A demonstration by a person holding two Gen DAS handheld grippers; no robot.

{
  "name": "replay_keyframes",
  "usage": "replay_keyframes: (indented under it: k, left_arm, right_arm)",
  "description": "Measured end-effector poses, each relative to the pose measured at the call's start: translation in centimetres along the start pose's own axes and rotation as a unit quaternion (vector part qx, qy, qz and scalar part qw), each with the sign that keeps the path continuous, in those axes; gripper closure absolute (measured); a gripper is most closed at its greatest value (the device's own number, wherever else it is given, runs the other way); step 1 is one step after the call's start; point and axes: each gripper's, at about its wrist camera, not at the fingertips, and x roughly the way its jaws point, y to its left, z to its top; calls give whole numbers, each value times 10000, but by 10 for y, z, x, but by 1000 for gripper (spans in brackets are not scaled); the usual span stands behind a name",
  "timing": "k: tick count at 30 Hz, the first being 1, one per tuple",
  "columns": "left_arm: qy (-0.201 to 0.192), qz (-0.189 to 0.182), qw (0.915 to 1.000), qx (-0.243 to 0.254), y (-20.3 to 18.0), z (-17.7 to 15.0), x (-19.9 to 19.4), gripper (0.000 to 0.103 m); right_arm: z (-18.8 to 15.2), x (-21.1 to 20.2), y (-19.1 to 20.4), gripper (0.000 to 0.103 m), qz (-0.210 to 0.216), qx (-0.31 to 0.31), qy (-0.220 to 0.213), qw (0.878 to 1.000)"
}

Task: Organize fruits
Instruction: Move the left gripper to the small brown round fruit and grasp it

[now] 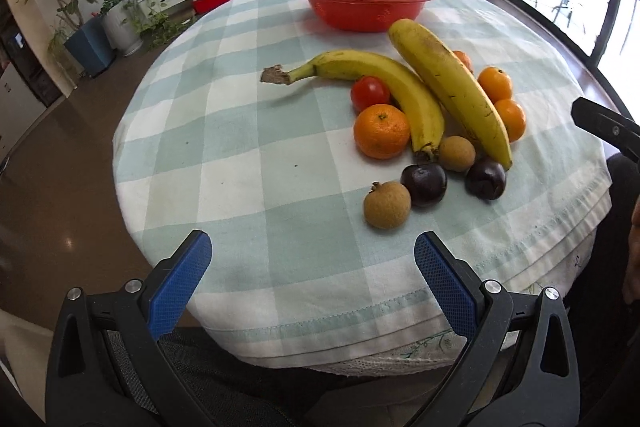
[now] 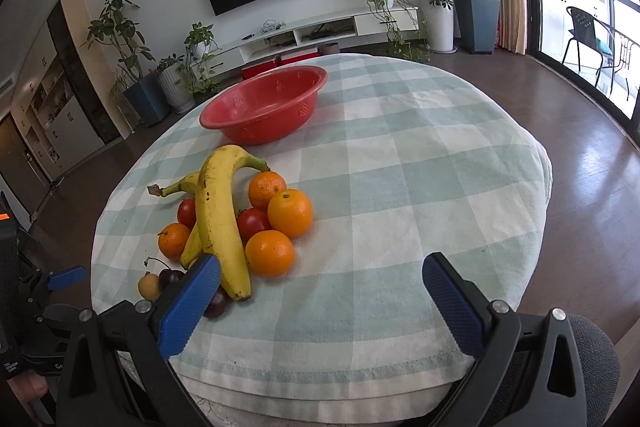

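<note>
Fruits: two bananas (image 1: 448,83), four oranges (image 1: 382,131), perhaps two tomatoes (image 1: 370,93); both grippers (image 1: 312,259) (image 2: 320,283) gape wide, empty.

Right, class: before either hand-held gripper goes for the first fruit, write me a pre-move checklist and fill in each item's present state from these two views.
1. Left hand-held gripper open and holding nothing: ok.
2. Right hand-held gripper open and holding nothing: ok.
3. Red bowl upright on the checked tablecloth, nothing seen inside: ok.
4. Nearest longan free to lift alone: ok, it sits apart at the near edge of the pile.
5. Large banana free to lift alone: not ok, oranges crowd against it.
6. Fruit firmness: cannot tell.
</note>
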Motion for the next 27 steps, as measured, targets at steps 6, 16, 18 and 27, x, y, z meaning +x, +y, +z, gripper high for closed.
replay_keyframes:
  k: [6,16,18,27]
  left_arm:
    - [-105,-370,9964,757,-12,13,-4,0]
    - [234,-912,9886,1172,-12,20,19,42]
    - [130,-1103,9851,1311,-15,17,16,42]
    - [368,-1311,9822,1290,-21,24,25,61]
  right_arm:
    - [-3,4,-1,0,89,30,167,9998]
    - [-6,8,2,7,125,-157,288,9994]
    - [-6,8,4,7,96,-231,258,9994]
    - [-6,9,8,7,167,-448,219,9986]
